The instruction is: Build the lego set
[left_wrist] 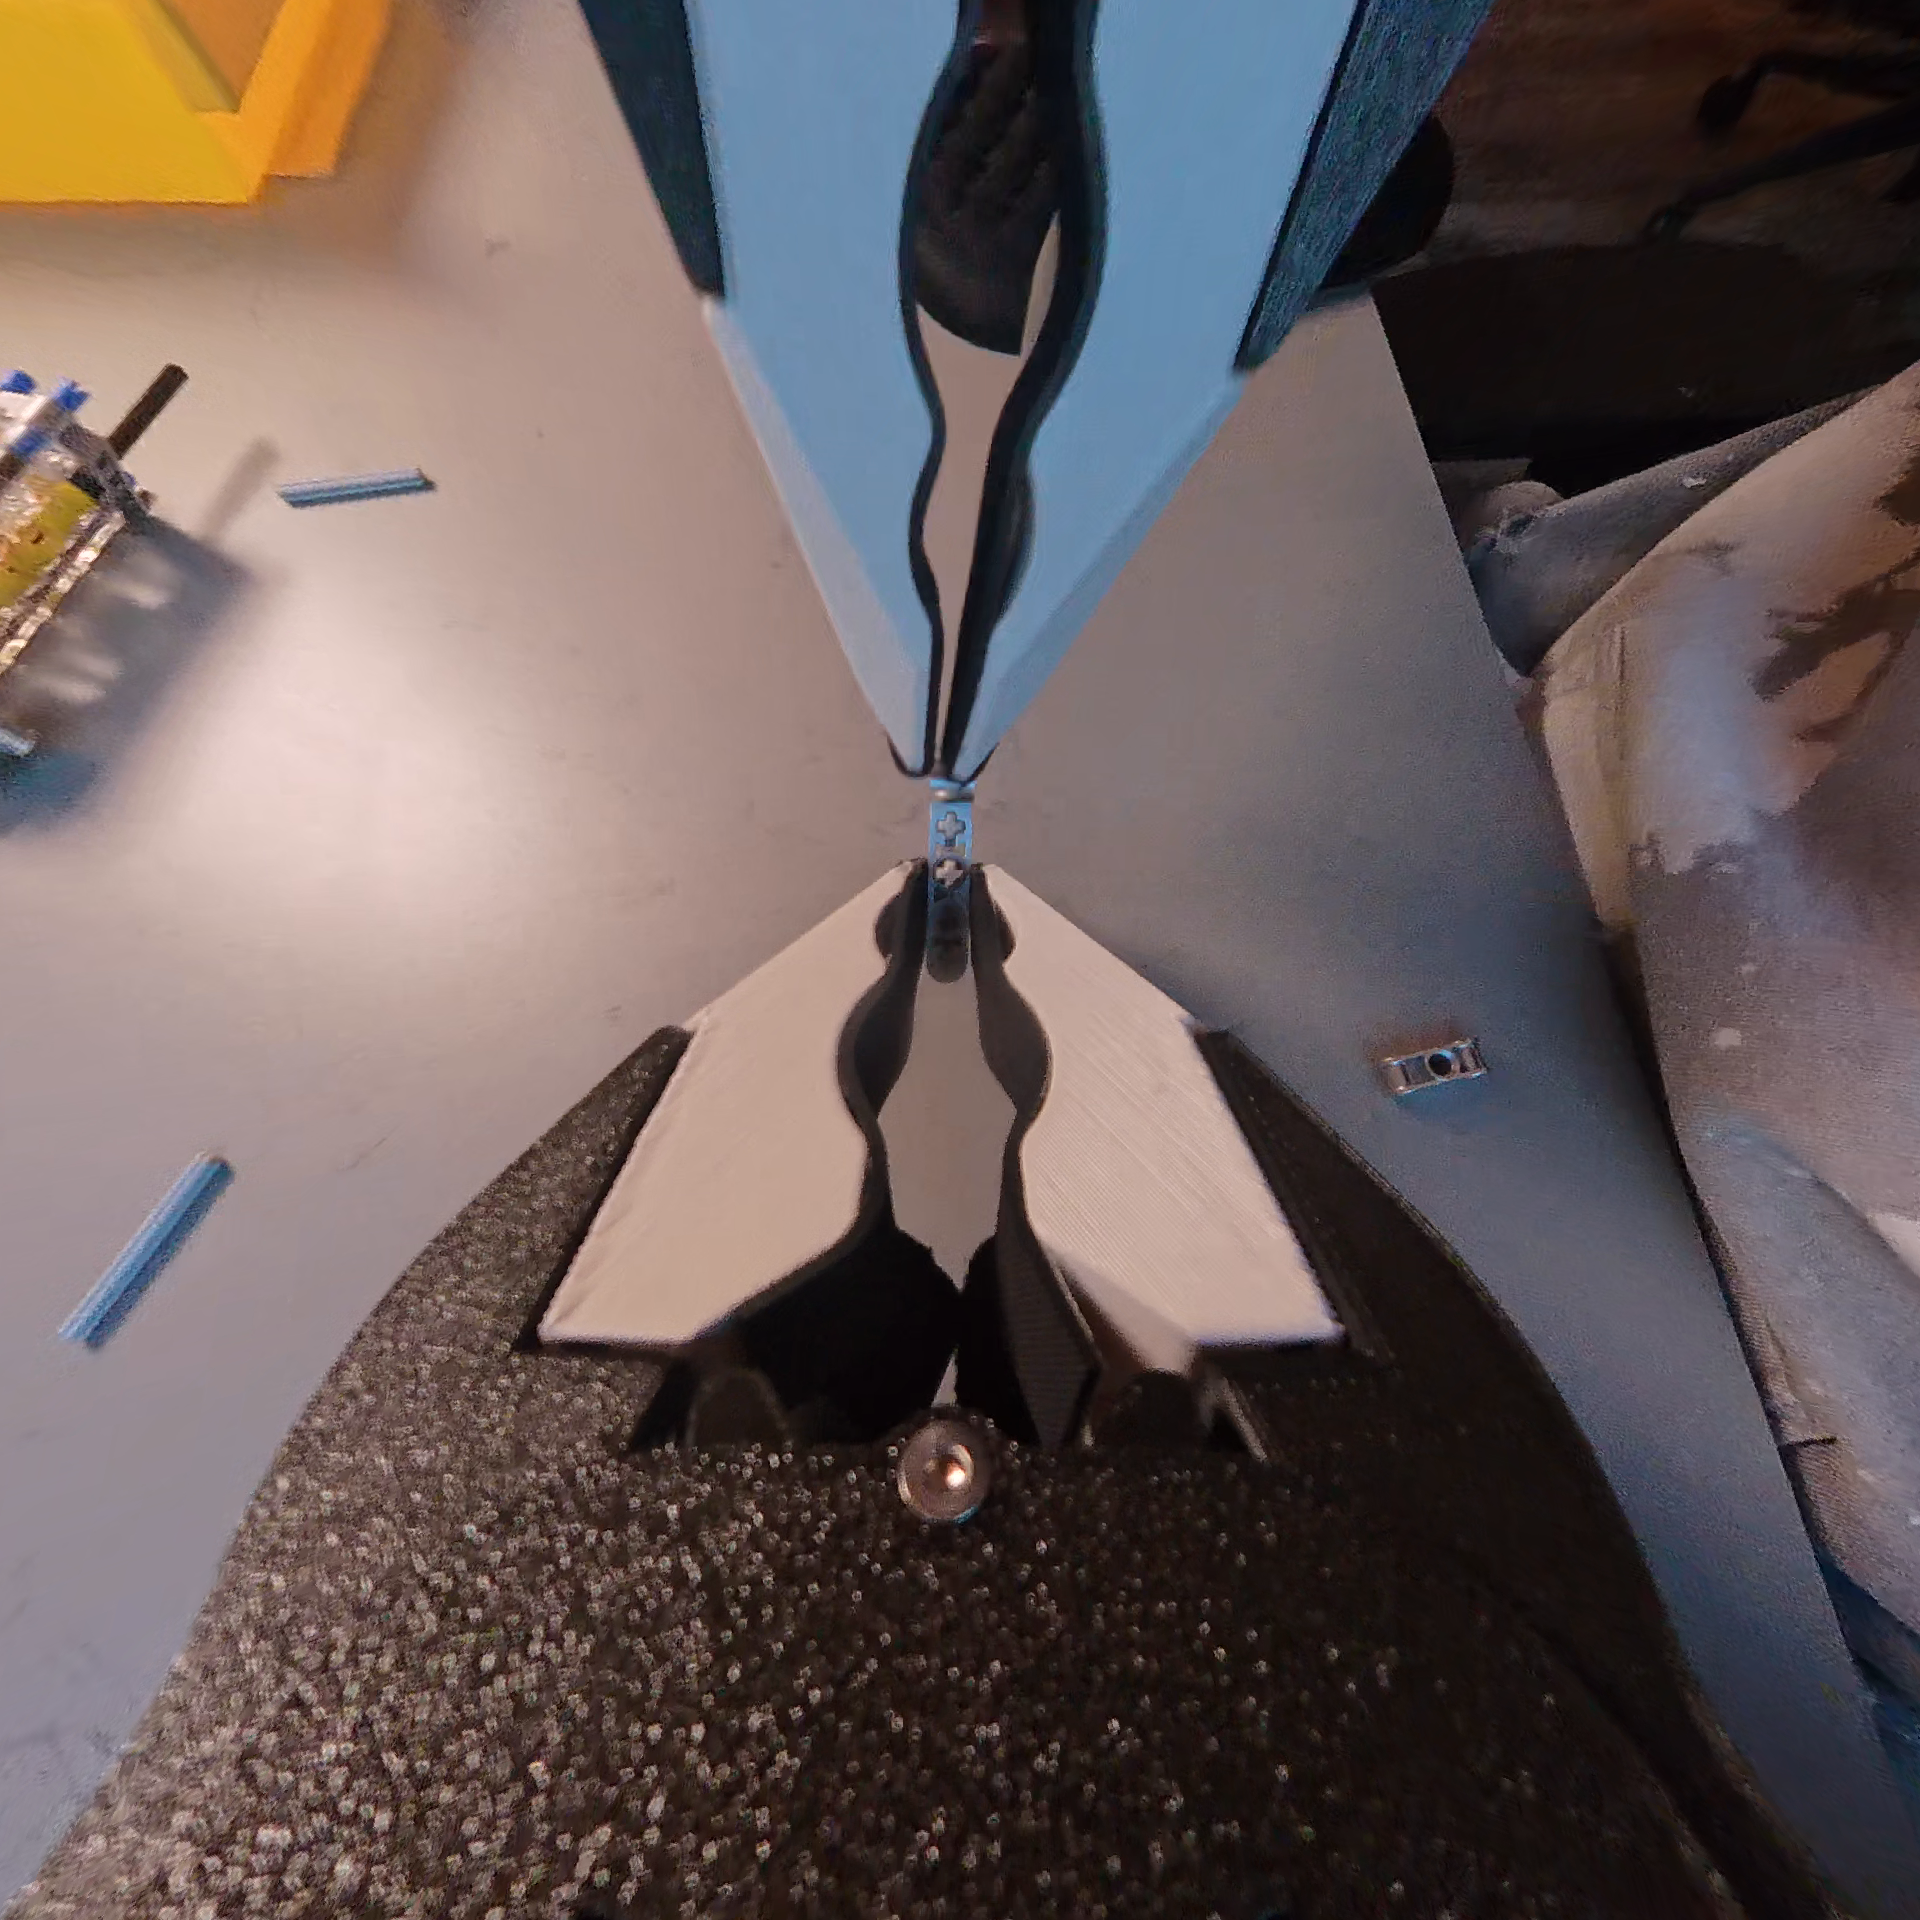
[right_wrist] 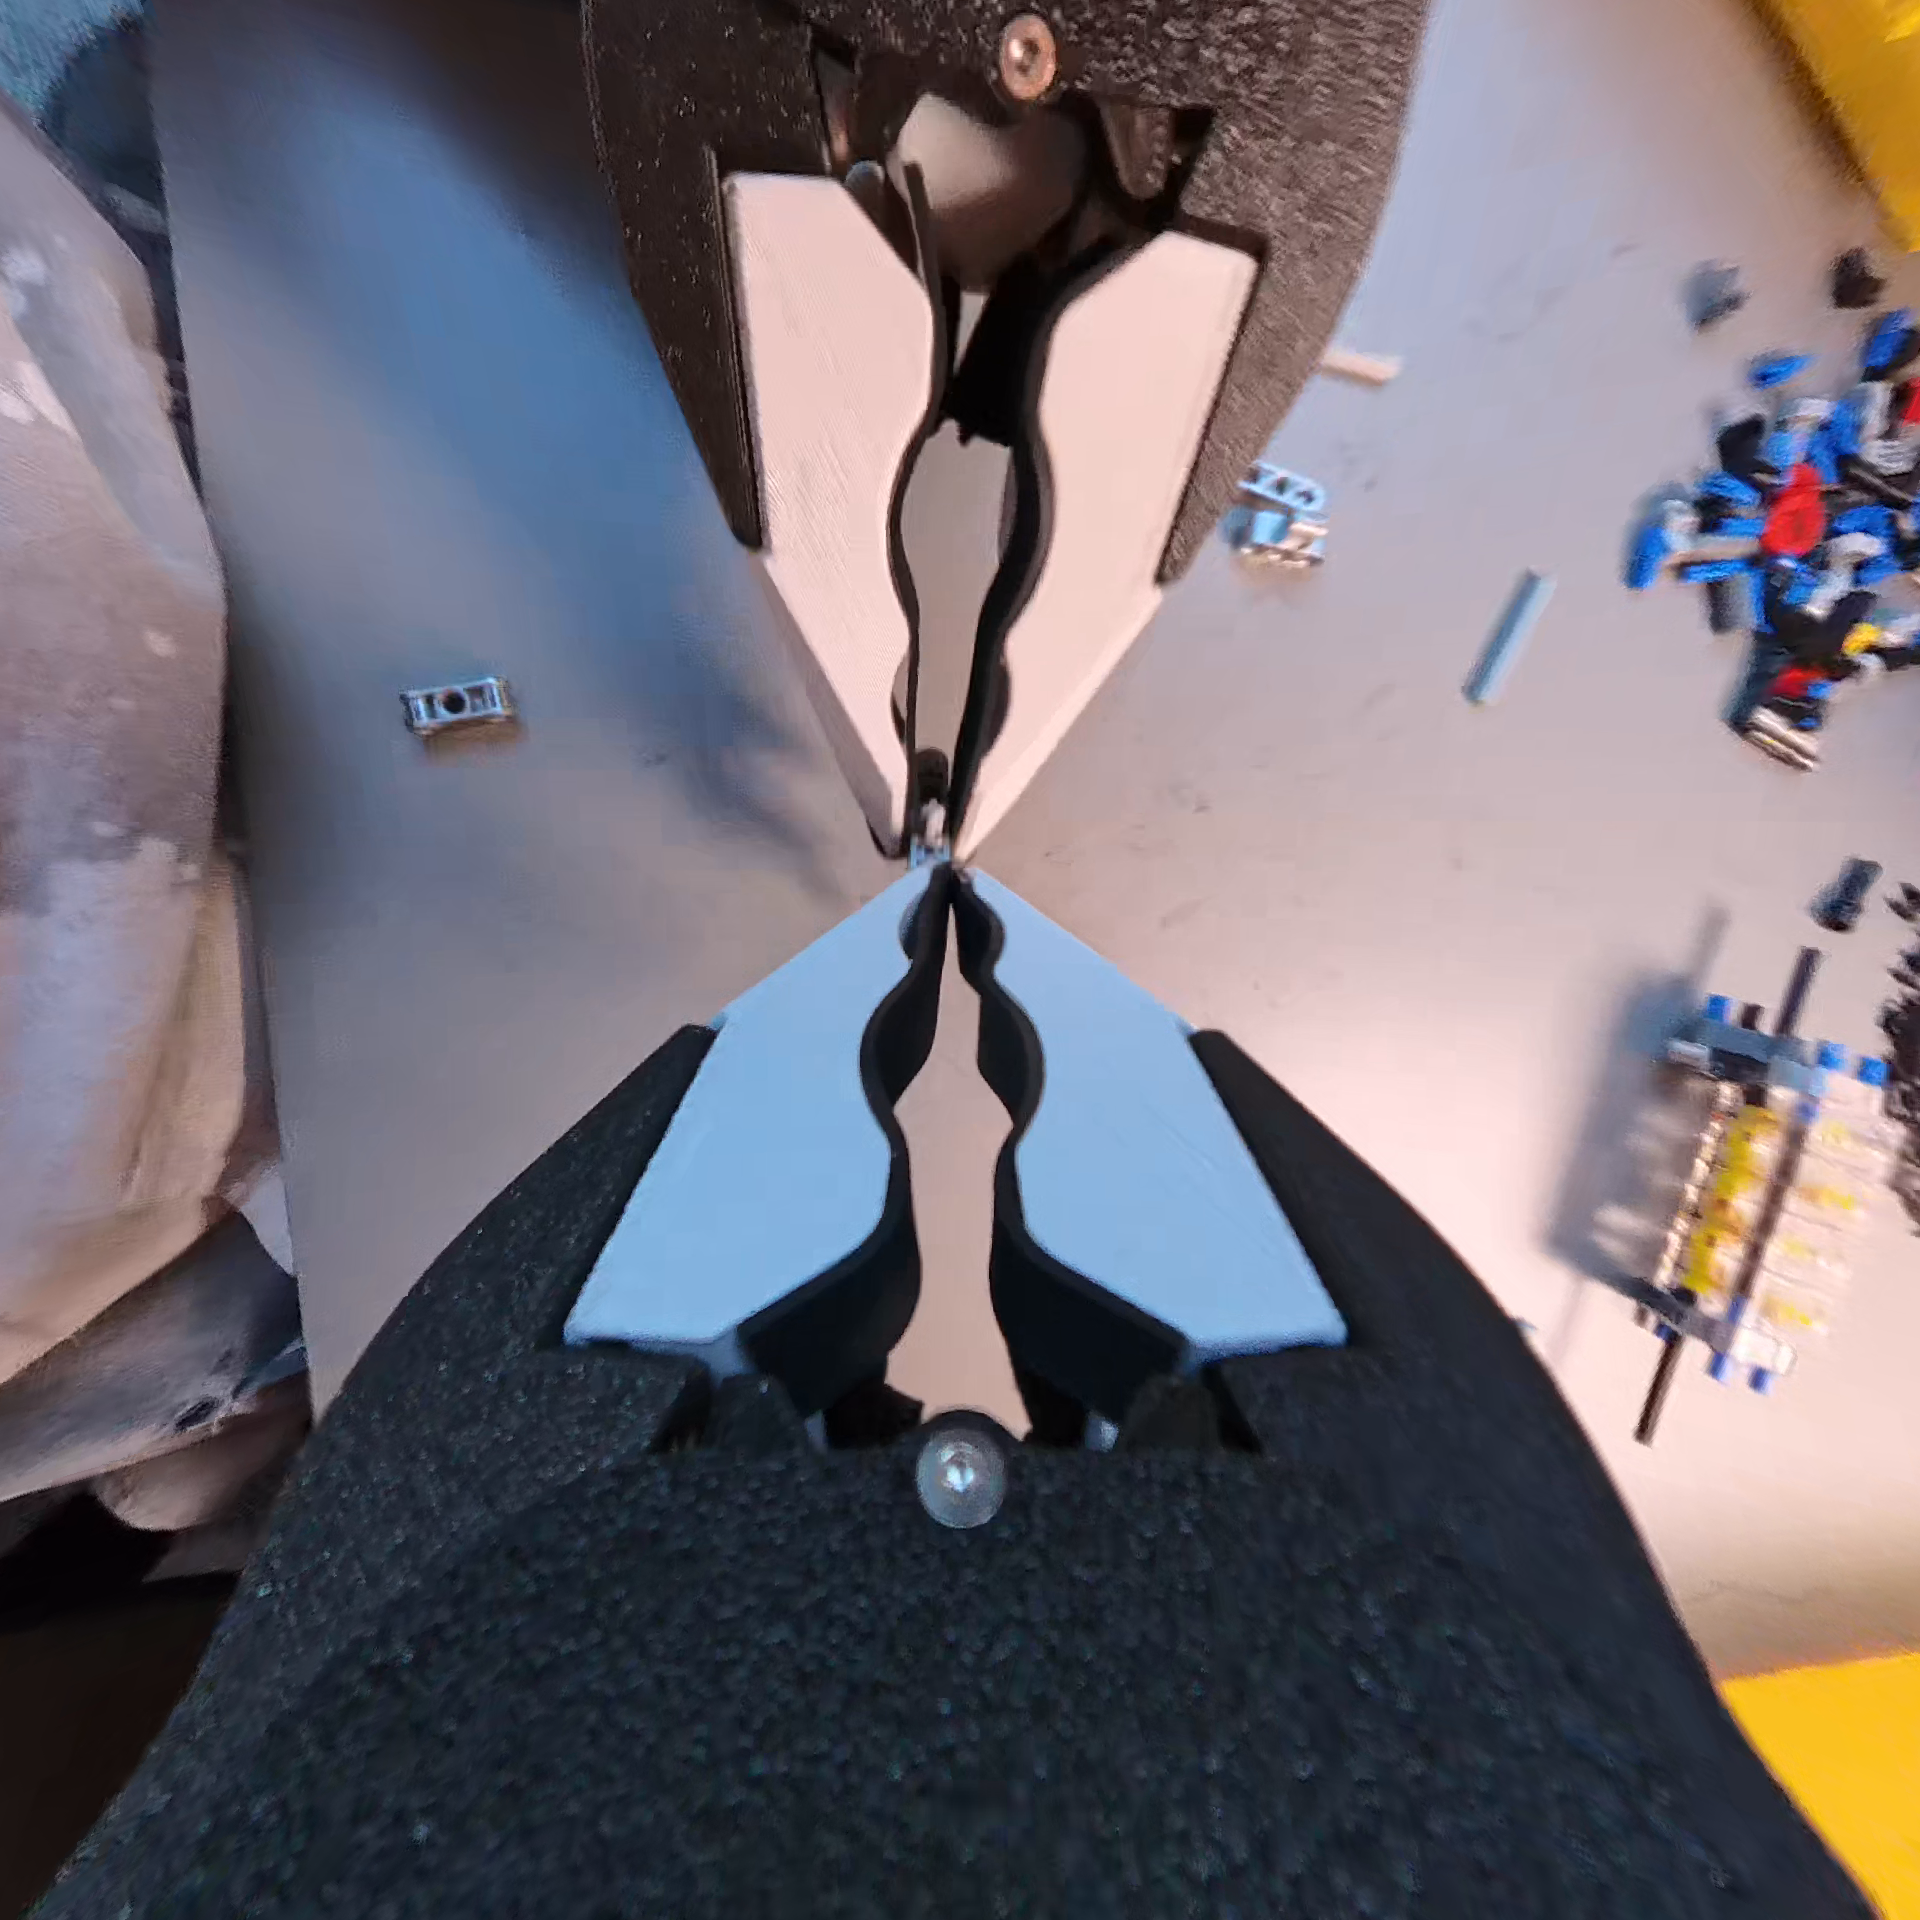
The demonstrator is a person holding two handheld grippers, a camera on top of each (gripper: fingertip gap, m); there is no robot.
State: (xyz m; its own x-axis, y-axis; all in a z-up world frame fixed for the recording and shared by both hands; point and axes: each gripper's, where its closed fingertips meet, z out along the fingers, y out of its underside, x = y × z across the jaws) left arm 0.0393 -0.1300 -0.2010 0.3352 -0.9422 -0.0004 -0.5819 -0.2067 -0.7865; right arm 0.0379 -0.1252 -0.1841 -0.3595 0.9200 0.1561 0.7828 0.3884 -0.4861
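My left tool [left_wrist: 948, 868] and right tool [right_wrist: 940, 871] meet tip to tip, both clamped on one small grey strip [left_wrist: 951, 828] with cross-shaped holes, held above the counter [left_wrist: 520, 831]. A loose grey piece [left_wrist: 1432, 1062] lies nearby.

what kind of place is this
Probably a hobby or lab workbench for building toy brick models. On the grey table lie a pile of bricks, a half-built model and a yellow bin. Both the left gripper and the right gripper pinch one small grey beam.
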